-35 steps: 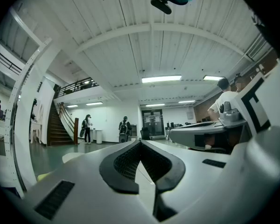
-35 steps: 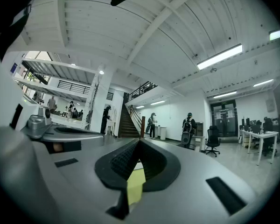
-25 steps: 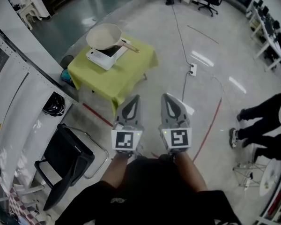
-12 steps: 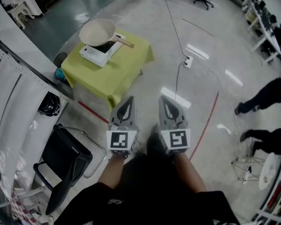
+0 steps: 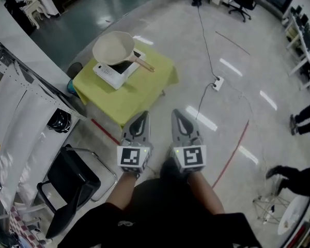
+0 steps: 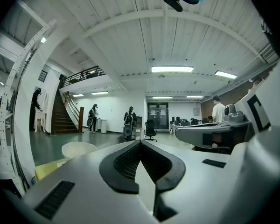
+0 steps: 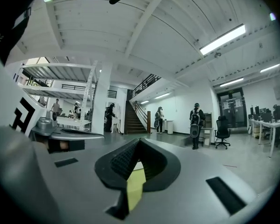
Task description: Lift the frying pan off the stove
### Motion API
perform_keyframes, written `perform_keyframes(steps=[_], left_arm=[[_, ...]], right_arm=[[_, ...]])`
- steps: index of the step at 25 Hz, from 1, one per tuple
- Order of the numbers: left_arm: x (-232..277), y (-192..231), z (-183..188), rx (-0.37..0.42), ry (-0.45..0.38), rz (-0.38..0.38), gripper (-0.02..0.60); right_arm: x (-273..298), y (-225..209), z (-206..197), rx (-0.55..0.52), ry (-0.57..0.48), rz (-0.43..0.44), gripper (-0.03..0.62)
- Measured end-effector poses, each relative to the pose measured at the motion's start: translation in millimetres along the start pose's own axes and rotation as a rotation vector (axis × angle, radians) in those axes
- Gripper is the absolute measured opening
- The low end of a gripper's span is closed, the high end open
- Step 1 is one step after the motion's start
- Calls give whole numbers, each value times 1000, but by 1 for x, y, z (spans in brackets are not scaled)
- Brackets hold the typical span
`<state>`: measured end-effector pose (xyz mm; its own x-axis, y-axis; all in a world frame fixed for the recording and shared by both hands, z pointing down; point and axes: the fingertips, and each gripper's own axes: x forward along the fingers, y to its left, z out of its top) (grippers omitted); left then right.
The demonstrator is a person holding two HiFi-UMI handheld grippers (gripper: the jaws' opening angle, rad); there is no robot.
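The left gripper (image 5: 143, 115) and right gripper (image 5: 176, 113) are both closed and empty, jaws together; the cream frying pan (image 5: 113, 47) sits on the white portable stove (image 5: 108, 73) on the yellow-clothed table (image 5: 142, 87); the table has drawn slightly nearer over the last second, so the approach seems under way; no grasp yet.

One frying pan (image 5: 113, 46), one stove (image 5: 107, 72), one yellow table (image 5: 144, 85), two grippers: left gripper (image 5: 142, 114), right gripper (image 5: 176, 112).
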<state>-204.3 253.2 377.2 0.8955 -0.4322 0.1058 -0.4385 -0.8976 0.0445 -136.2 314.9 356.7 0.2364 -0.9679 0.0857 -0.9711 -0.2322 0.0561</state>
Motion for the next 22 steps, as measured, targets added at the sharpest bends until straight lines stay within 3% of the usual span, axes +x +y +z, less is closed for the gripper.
perform_keyframes(steps=[12, 16, 22], left_arm=[[133, 11, 0, 16, 61, 52, 43], [163, 9, 3, 3, 65, 87, 43], [187, -5, 4, -4, 93, 91, 43]], right_arm=[[102, -91, -9, 19, 59, 95, 15], [121, -107, -20, 0, 76, 166, 15], [129, -128, -14, 50, 62, 188, 15]])
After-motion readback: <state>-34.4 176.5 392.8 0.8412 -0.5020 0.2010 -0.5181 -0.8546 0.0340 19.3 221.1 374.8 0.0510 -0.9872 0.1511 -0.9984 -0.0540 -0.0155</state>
